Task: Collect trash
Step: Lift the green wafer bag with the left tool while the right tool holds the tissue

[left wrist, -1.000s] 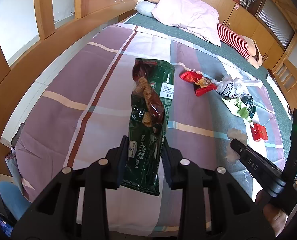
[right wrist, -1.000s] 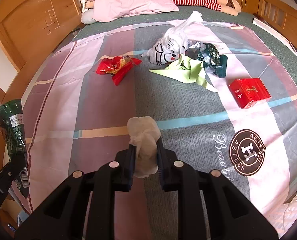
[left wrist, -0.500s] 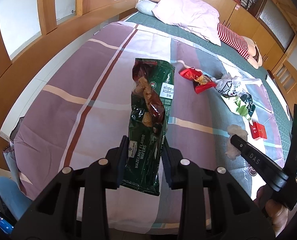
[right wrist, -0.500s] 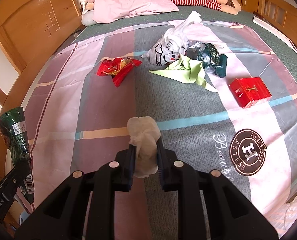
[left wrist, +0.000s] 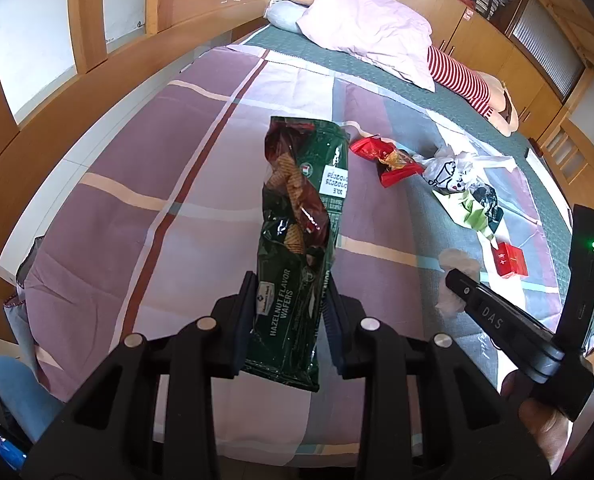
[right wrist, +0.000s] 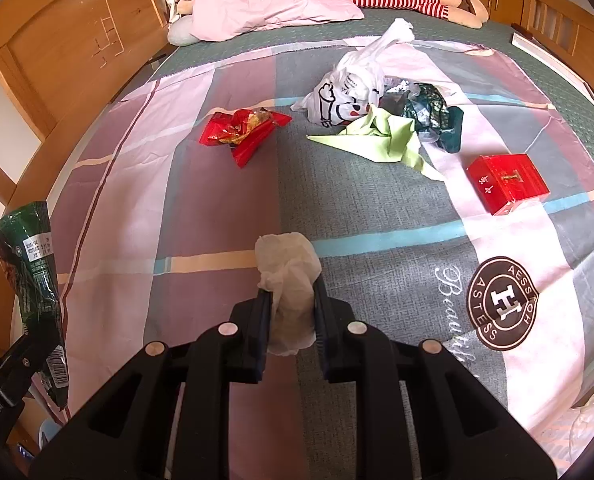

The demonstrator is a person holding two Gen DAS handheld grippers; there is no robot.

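**Both tongs loaded over littered bed**

Above the plaid bedsheet (right wrist: pixel 225 208), the left gripper (left wrist: pixel 289 312) clamps a long dark-green wafer packet (left wrist: pixel 297 220), frame centre; the right gripper (right wrist: pixel 291 312) pinches a crumpled white tissue (right wrist: pixel 289 272), lower centre.

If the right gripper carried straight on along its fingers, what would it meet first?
Probably bare bedspread. The right gripper, shut on a crumpled tissue, points down at the grey stretch, short of the green paper and white plastic bag. Depth is unclear.
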